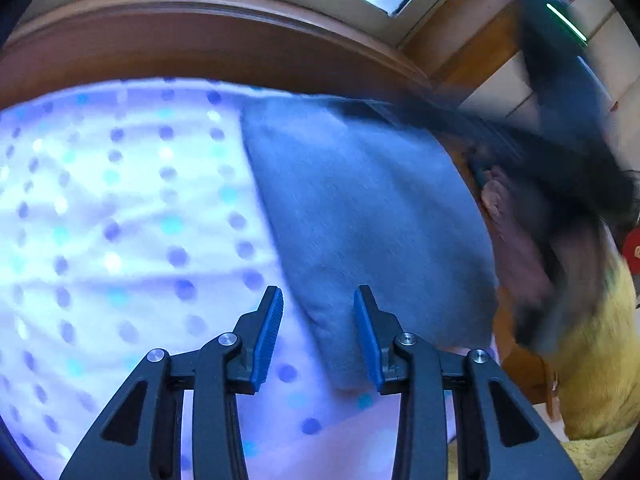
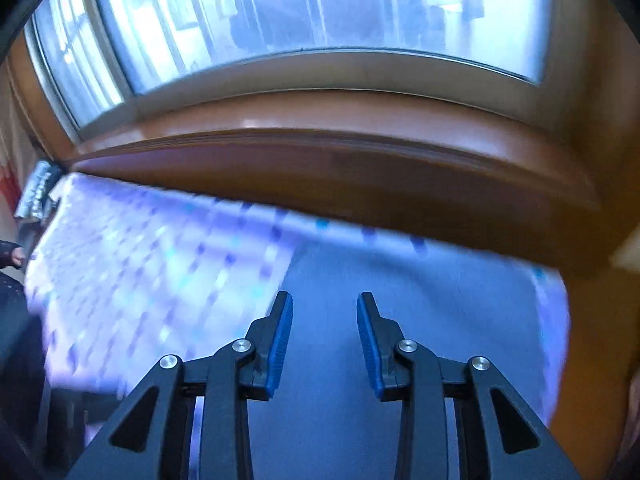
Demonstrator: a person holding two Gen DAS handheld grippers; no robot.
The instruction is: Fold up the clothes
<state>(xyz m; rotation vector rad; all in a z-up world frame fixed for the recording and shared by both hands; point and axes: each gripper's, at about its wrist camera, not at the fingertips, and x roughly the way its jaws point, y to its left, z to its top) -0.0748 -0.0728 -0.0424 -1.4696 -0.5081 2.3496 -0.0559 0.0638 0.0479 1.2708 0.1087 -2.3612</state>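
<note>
A grey-blue folded garment (image 1: pixel 360 208) lies on a white cloth with blue and teal dots (image 1: pixel 120 220). My left gripper (image 1: pixel 319 300) hovers open over the garment's near-left edge, with nothing between its blue pads. The right gripper shows in the left wrist view as a dark blur (image 1: pixel 560 140) above the garment's right side, held by a person's hand (image 1: pixel 516 240). In the right wrist view my right gripper (image 2: pixel 325 306) stands open above the same grey garment (image 2: pixel 400 320), its jaws holding nothing. That view is motion-blurred.
A brown wooden ledge (image 1: pixel 200 44) under a window (image 2: pixel 300 8) runs along the far edge of the dotted cloth (image 2: pixel 140 272). A yellow fluffy item (image 1: pixel 600 360) lies at the right. Another person's hand (image 2: pixel 16 256) shows at the far left.
</note>
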